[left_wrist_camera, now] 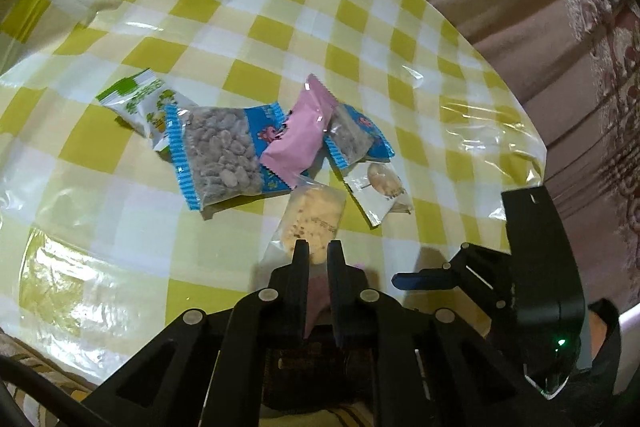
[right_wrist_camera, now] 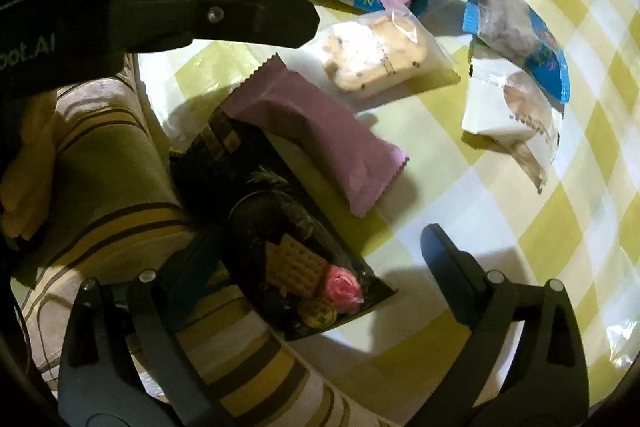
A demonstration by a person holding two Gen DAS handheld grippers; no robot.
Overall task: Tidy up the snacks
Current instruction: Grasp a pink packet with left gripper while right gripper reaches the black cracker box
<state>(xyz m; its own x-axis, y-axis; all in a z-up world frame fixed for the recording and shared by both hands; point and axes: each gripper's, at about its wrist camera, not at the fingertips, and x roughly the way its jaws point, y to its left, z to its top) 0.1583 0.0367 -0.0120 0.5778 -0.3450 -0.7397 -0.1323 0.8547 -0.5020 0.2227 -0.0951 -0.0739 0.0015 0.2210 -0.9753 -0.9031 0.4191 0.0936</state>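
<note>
Snacks (left_wrist_camera: 224, 147) in crinkly wrappers cluster mid-table (left_wrist_camera: 280, 27); print unreadable. Our left gripper (left_wrist_camera: 318, 253) nearly closed, grip unclear; right gripper (right_wrist_camera: 320, 255) spread wide.

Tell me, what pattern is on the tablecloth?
Yellow-green and white checks on the tablecloth, clearest in the left wrist view.

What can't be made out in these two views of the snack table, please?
- Left wrist view: whether the left tongs grip the clear biscuit packet; their tips cover its near end.
- Left wrist view: the purple packet; only a sliver shows between the tong arms.
- Right wrist view: the left finger of the right tongs, hidden behind the dark packet.
- Right wrist view: print on the white packet, blurred and too small.
</note>
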